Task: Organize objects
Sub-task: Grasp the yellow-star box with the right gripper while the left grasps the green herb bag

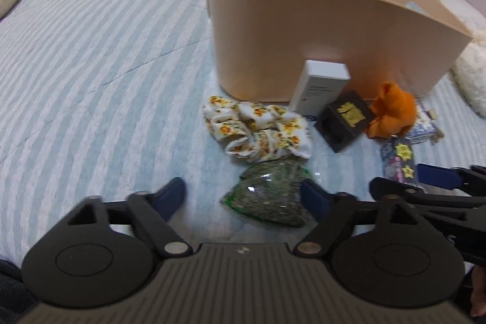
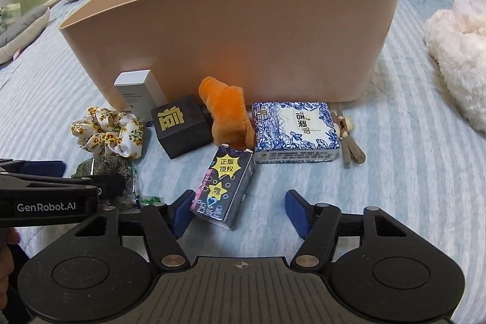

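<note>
Soft, even indoor light, moderately bright; shadows faint. Left wrist view blurred throughout: bin [image 1: 319, 29], scrunchie [image 1: 258, 129] and orange cloth [image 1: 391, 111] smeared. Right wrist view sharper; print on the tissue pack [image 2: 296, 131] reads clearly. Small glare spots on the green bag [image 1: 270, 196]. Strong fisheye bending; bed [image 1: 91, 66] stripes curve, corners go dark.

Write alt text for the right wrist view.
The open right gripper hovers over a striped bedspread, its left finger beside a dark starred card box. Beyond lie a blue floral tissue pack, orange cloth, black cube box, floral scrunchie and tall beige bin.
</note>
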### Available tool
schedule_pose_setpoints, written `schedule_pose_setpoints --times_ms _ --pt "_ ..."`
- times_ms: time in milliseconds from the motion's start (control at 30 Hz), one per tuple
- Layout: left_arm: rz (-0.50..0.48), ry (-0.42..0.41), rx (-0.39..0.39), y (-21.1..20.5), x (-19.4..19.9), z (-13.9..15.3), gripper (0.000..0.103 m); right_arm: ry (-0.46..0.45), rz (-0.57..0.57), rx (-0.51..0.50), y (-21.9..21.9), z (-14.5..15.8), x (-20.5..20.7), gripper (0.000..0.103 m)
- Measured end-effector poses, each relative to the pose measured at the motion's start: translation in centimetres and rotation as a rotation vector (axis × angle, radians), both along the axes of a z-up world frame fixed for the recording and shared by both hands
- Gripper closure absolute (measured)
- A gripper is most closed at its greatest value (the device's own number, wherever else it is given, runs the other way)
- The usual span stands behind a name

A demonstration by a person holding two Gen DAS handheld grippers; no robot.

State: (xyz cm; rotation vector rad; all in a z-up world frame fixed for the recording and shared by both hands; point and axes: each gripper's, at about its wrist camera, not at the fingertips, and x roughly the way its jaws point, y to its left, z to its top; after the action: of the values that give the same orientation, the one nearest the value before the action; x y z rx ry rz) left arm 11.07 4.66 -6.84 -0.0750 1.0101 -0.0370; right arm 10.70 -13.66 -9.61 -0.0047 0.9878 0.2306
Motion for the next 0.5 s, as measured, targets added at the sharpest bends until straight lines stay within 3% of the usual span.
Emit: schedule_pose_setpoints --times_ms 67,133,200,500 --pt "-0.019 -0.014 -0.014 -0.3 -0.3 0.5 0.049 -0.011 -0.003 0.01 -0.1 0.2 -0.2 0.066" --pt "-0.033 -0.022 -0.002 -0.6 -0.7 0.8 0.052 -0.021 -0.006 0.028 -0.4 0.3 -0.3 0.081" --pt "-0.04 -0.027 0.008 -0.7 -1.1 1.1 0.061 -0.027 -0.001 0.048 -0.7 0.4 -0.4 0.082" --pt "-0.016 -0.04 -0.025 0.2 -2.2 2.9 0.063 -0.052 -0.008 0.106 -2.7 3.0 -2.2 0.082"
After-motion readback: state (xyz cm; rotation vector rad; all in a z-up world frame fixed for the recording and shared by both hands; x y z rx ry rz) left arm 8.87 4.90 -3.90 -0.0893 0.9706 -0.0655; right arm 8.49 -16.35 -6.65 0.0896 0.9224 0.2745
